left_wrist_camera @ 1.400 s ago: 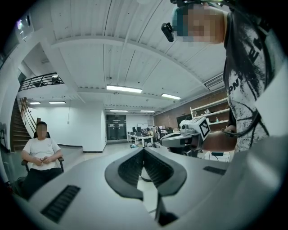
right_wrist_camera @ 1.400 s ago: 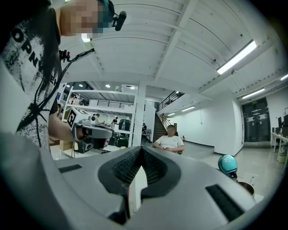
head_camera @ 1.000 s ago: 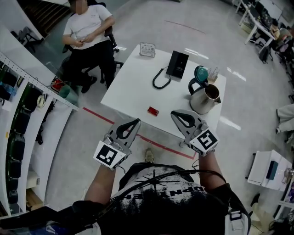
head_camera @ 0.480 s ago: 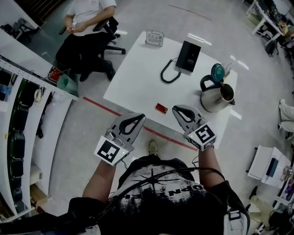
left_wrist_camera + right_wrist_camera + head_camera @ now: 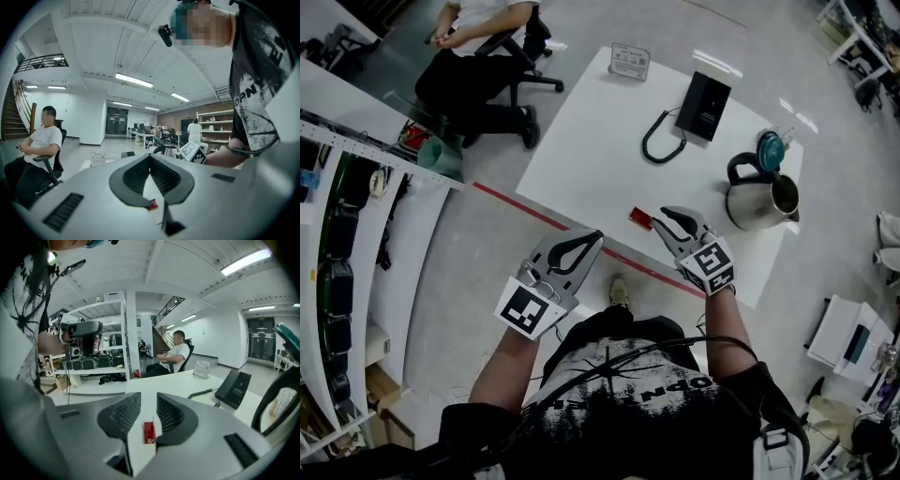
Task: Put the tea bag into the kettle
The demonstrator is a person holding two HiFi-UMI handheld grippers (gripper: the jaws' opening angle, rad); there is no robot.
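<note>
One tea bag on table, between jaws of right claw, just opening; left claw closed, empty; one kettle.

I'm working in an open-plan office: a desk phone on the white counter ahead of my right claw, storage shelving left of my left claw, a seated person beyond, ceiling strip lights.

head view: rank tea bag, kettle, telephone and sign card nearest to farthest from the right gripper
1. tea bag, on the table just ahead of the right gripper; its jaws have just been opening, the bag lined up between them, ungripped.
2. kettle, to the right.
3. telephone, mid-table.
4. sign card, far edge.
</note>
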